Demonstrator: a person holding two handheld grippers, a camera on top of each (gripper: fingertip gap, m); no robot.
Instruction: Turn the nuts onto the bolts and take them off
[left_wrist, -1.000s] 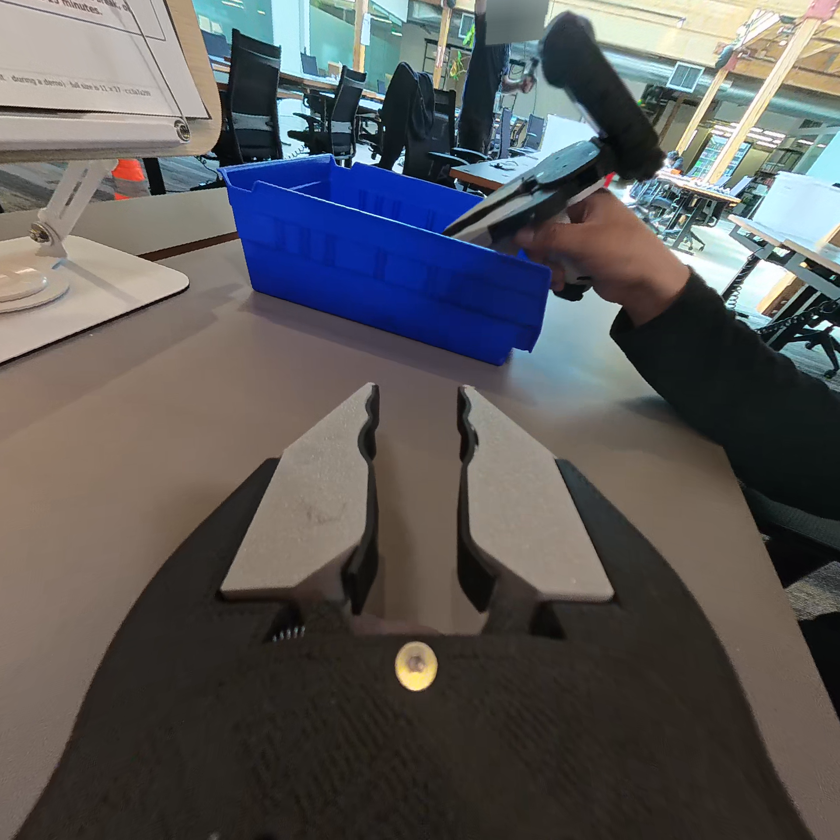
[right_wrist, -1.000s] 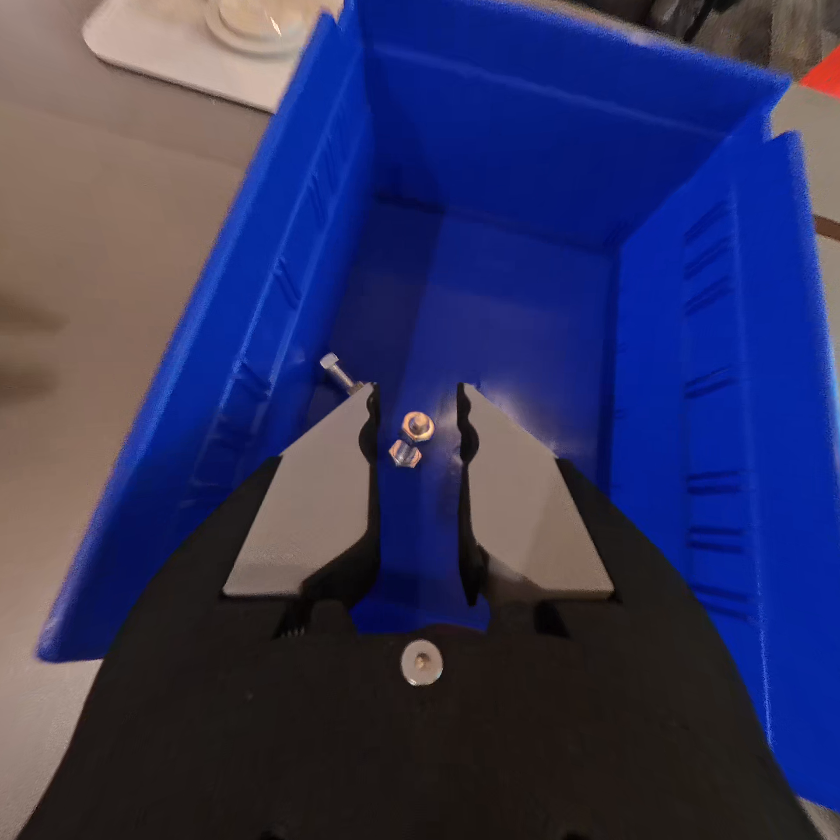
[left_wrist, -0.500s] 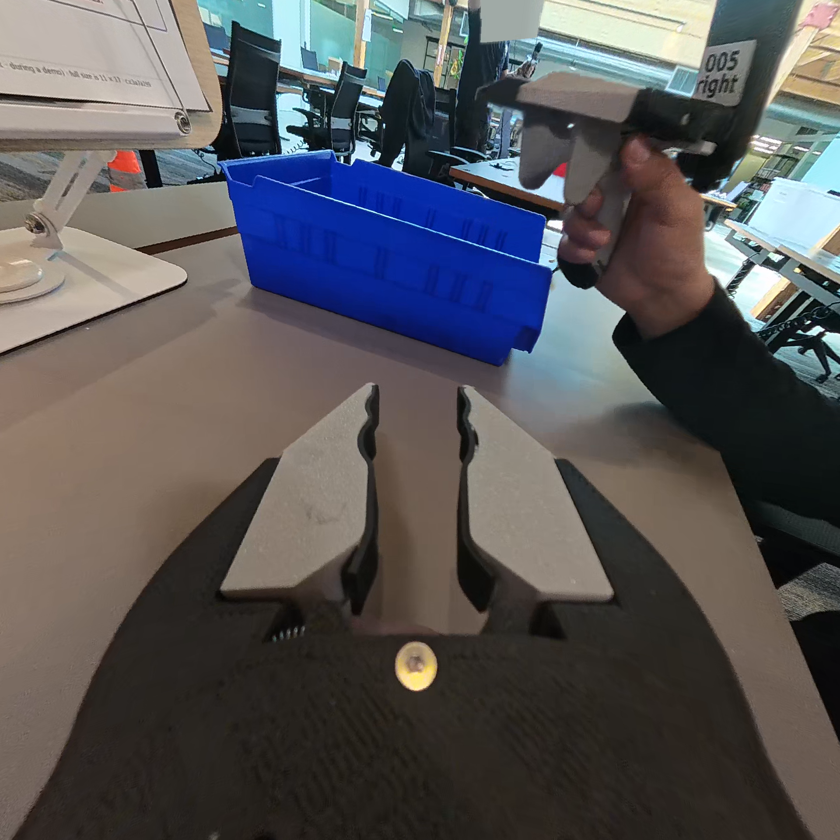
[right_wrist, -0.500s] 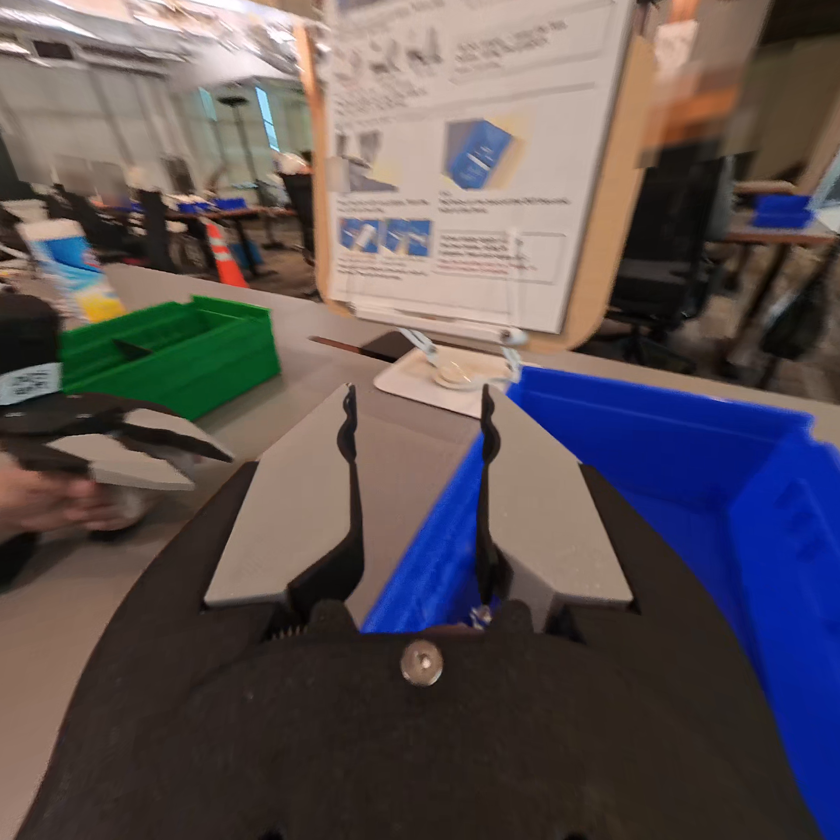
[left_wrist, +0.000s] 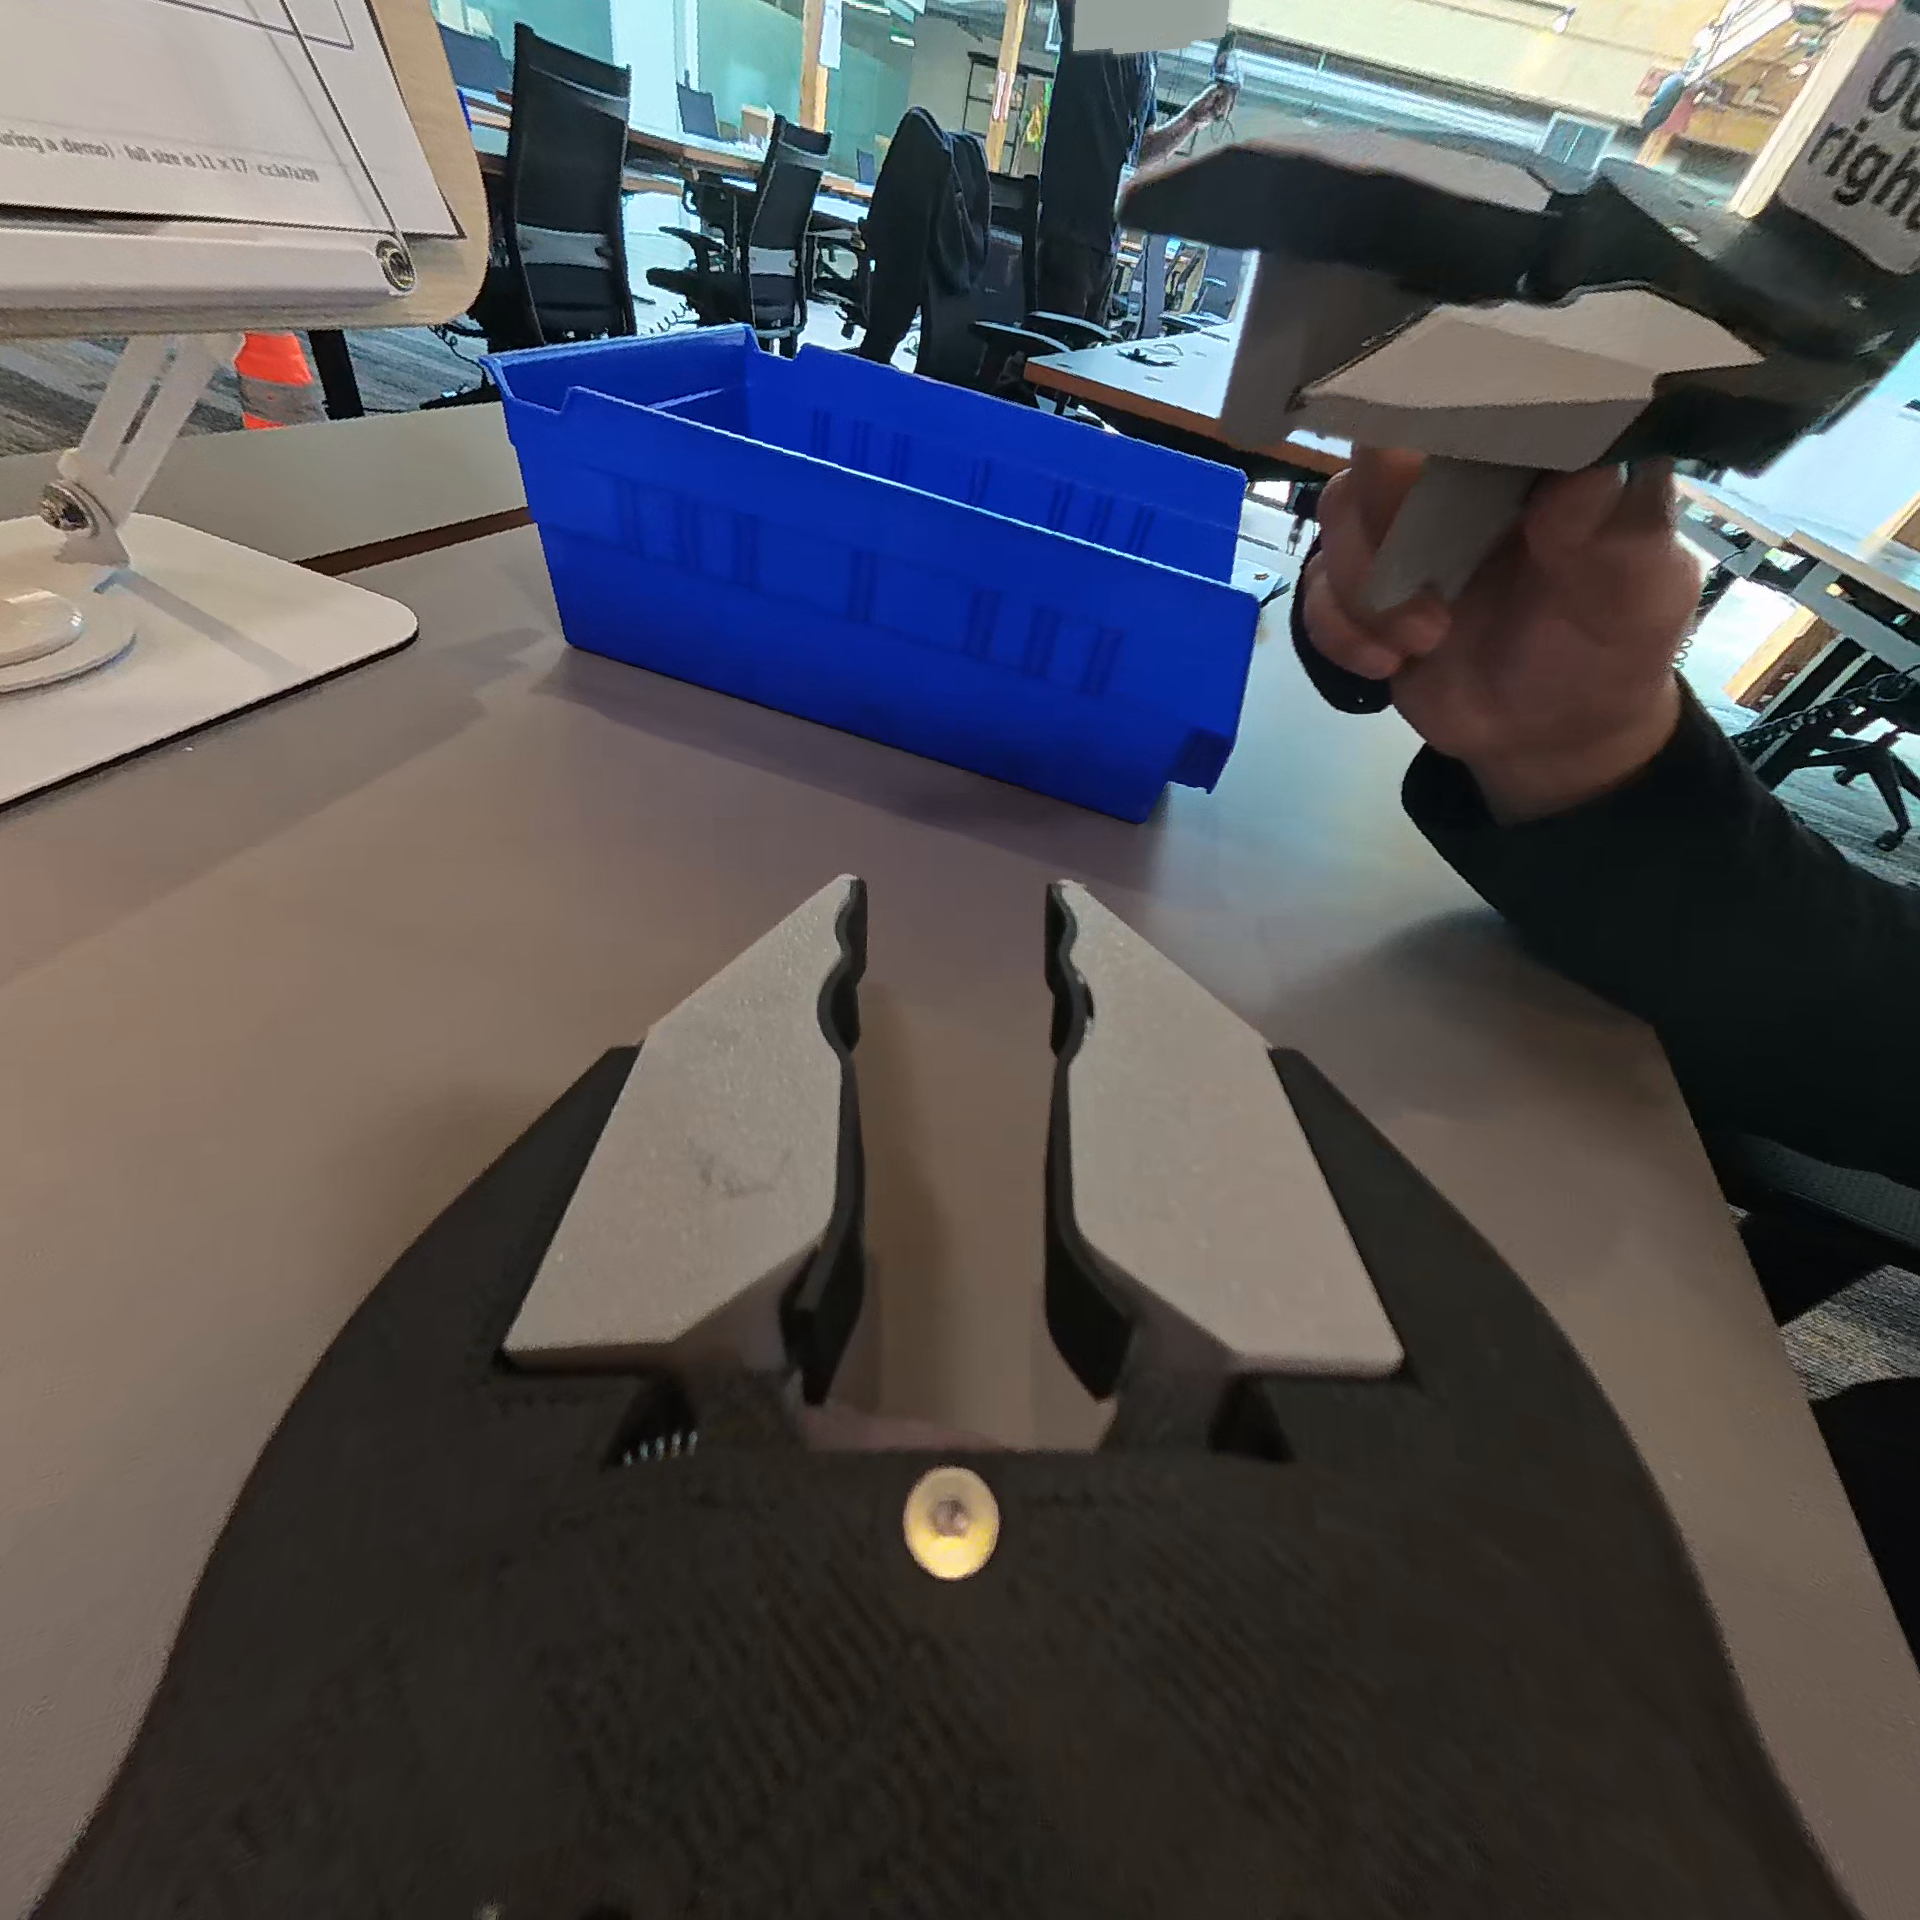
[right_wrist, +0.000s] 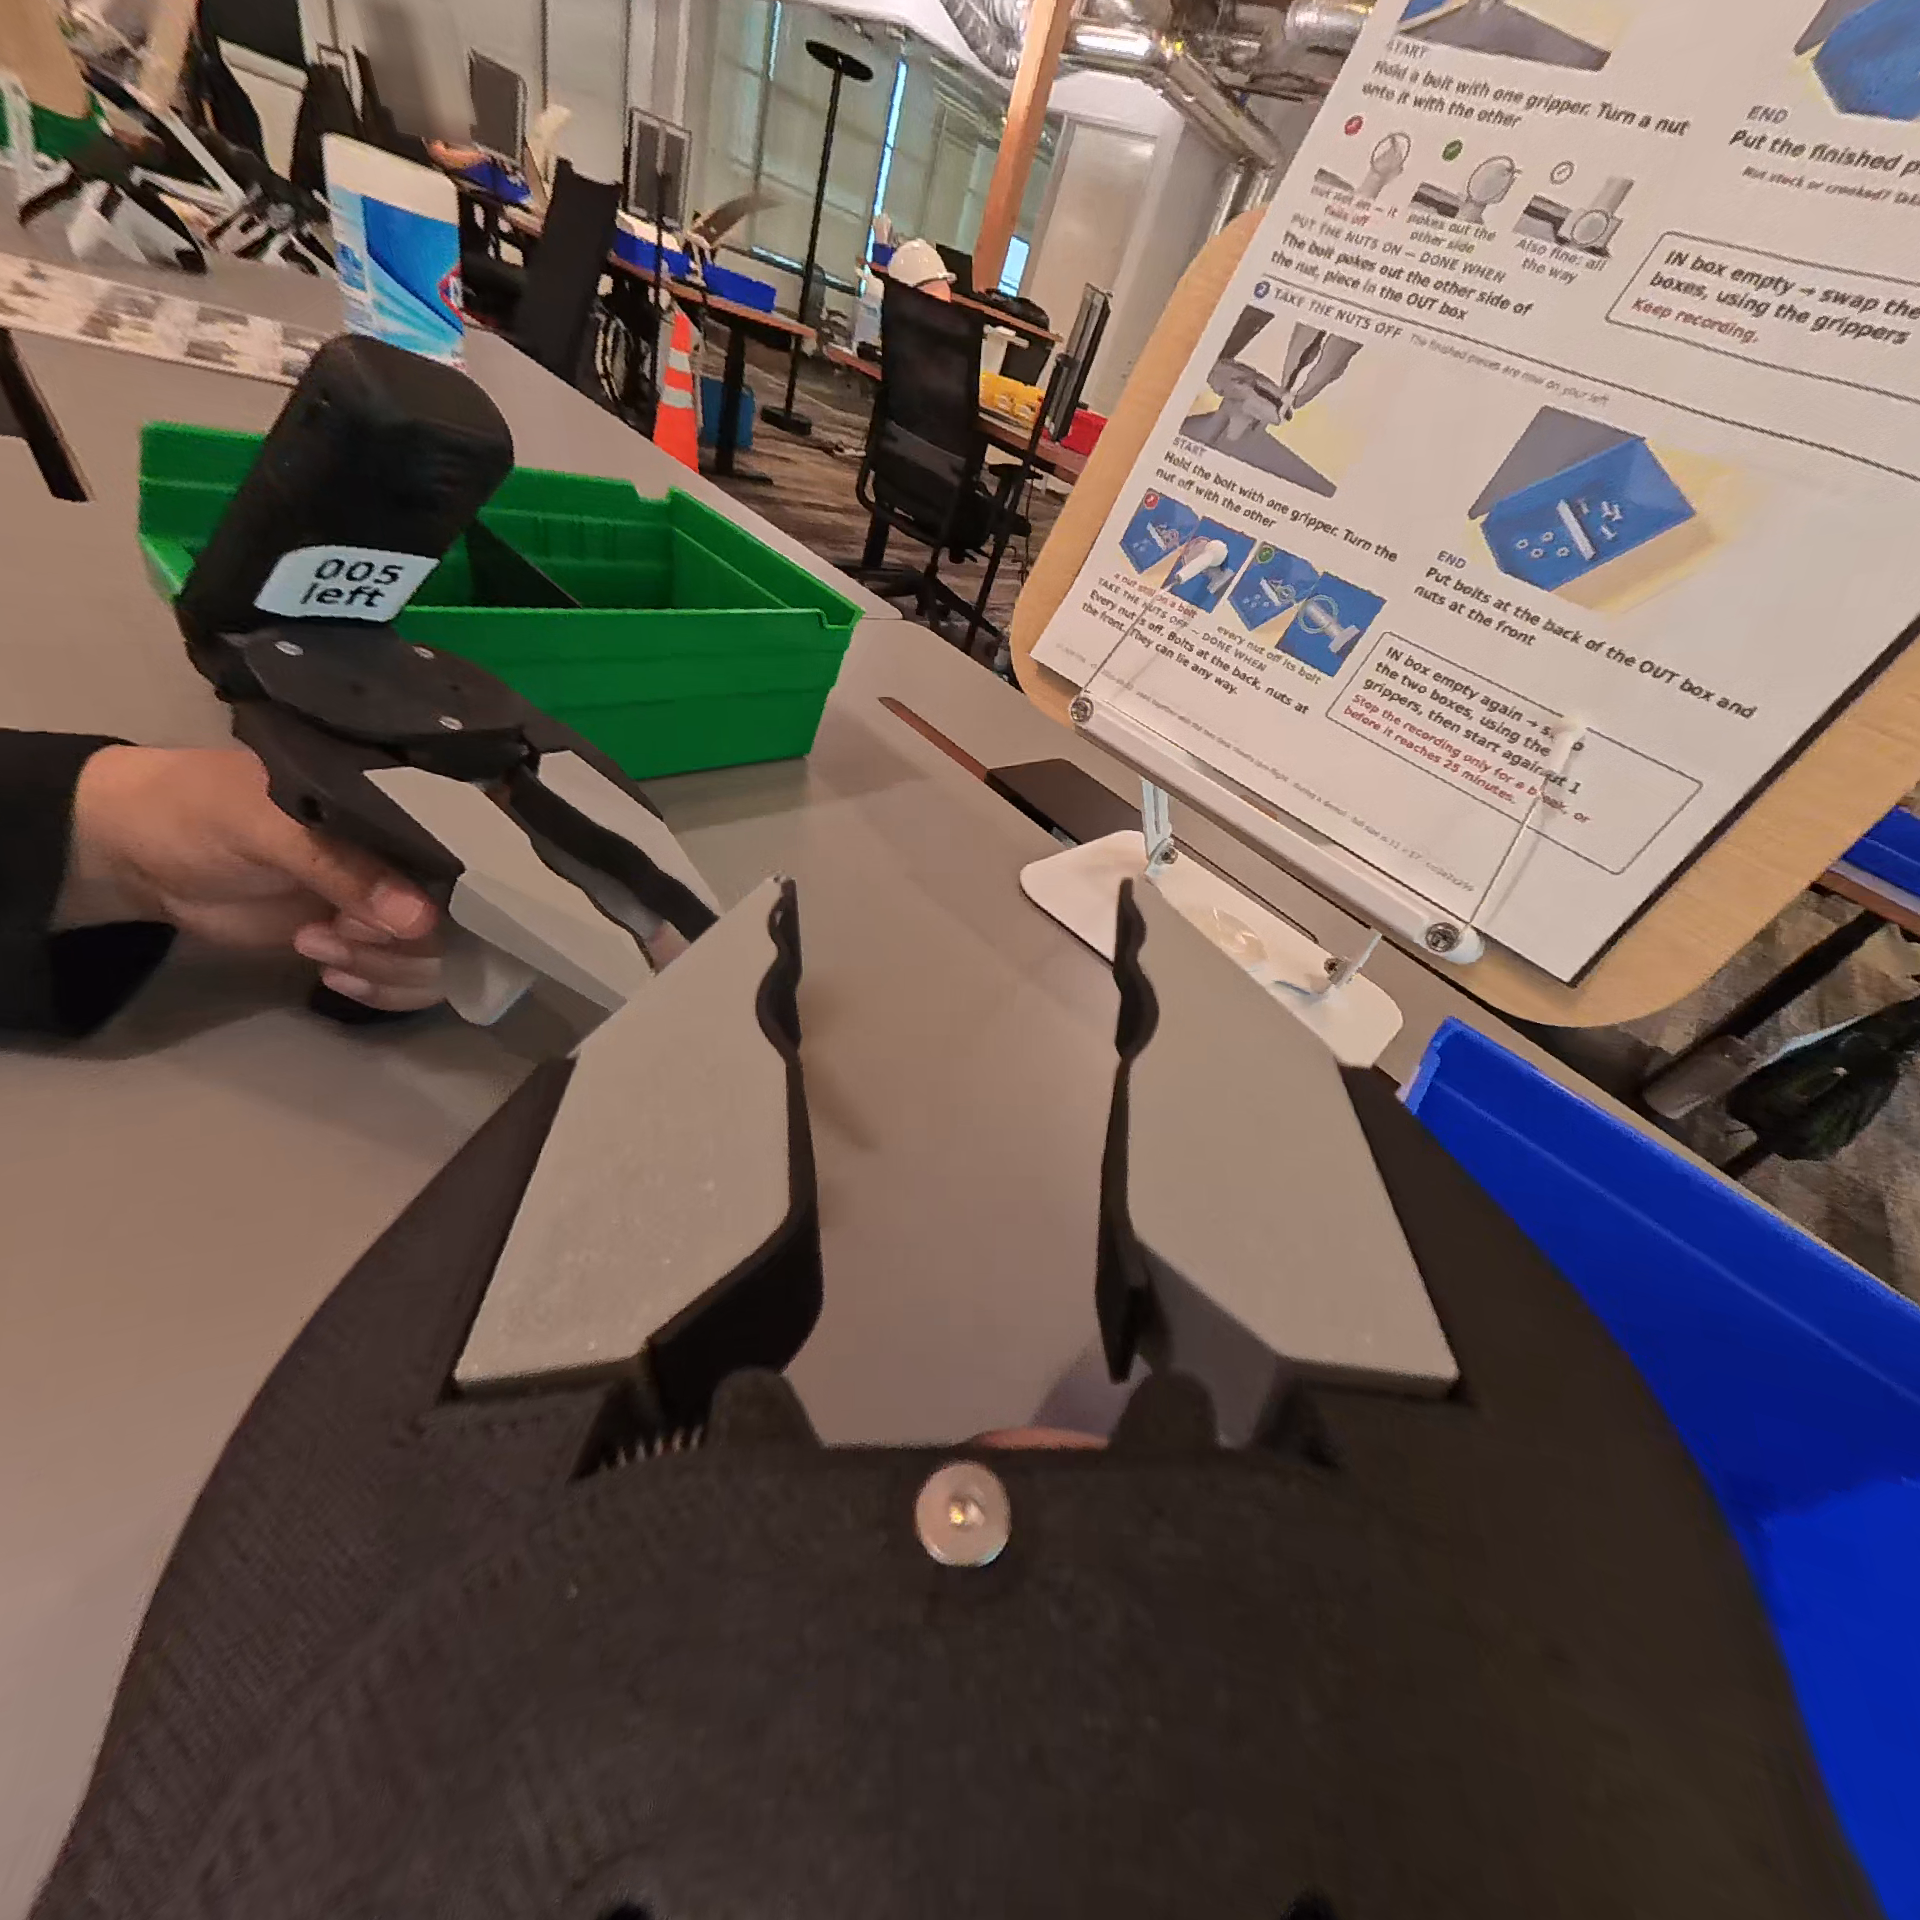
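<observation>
No nut or bolt shows in either view. My left gripper (left_wrist: 954, 904) is open and empty, low over the grey table (left_wrist: 364, 987) and pointing at the blue bin (left_wrist: 883, 582). My right gripper (right_wrist: 951, 904) is open wide and empty, held above the table just left of the blue bin (right_wrist: 1662, 1299). In the left wrist view the right gripper (left_wrist: 1236, 312) hangs in the air at the upper right, above the bin's near end, held by a hand (left_wrist: 1507, 665). In the right wrist view the left gripper (right_wrist: 675, 930) is at the left. The bin's inside is hidden.
A green bin (right_wrist: 644, 623) stands at the far left of the table. An instruction board (right_wrist: 1507, 468) on a white stand (right_wrist: 1195, 935) stands behind the blue bin. A wipes canister (right_wrist: 395, 249) is farther back. Office chairs and desks lie beyond.
My right gripper has risen out of the blue bin, where bolts and nuts lay, swung left over the table and opened wider. My left gripper has stayed put.
</observation>
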